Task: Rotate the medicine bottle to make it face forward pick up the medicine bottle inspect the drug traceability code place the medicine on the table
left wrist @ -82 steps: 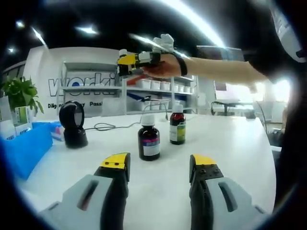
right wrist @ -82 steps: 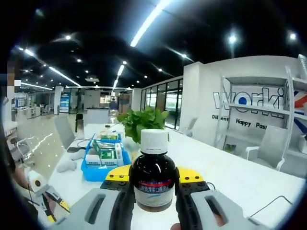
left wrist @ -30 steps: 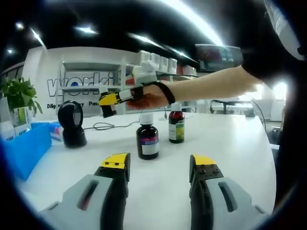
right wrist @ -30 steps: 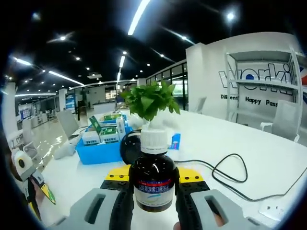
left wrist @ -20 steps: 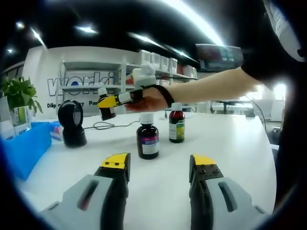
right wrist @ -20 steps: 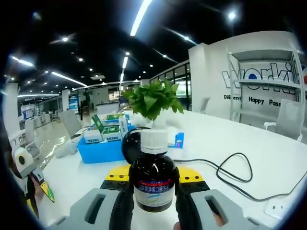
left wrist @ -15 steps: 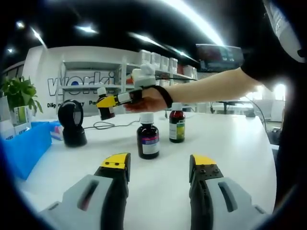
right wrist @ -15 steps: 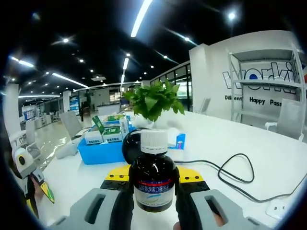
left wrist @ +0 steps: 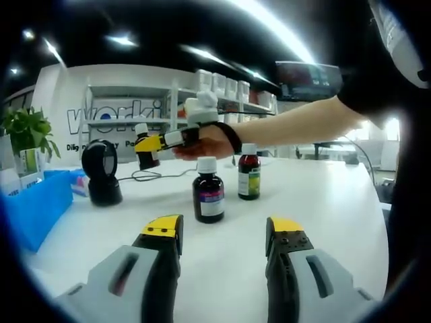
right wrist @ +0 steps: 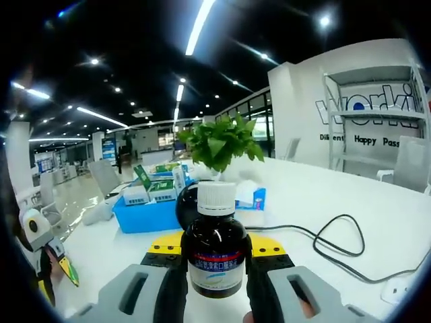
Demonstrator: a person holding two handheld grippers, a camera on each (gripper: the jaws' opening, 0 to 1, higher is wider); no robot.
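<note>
White bench (left wrist: 323, 202) below, black scanner (right wrist: 192, 202) just ahead. Right claw (right wrist: 215, 252) clamped on upright medicine bottle (right wrist: 215, 252), label facing back. Left claw (left wrist: 222, 232) wide, idle.

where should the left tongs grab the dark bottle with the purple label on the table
Probably around the round body of the purple-label bottle, at label height below the white cap. It stands upright on the table, straight ahead of the open left tongs, so a level approach from the near side looks best. The green-label bottle stands apart on its right, leaving room for both jaws.
</note>
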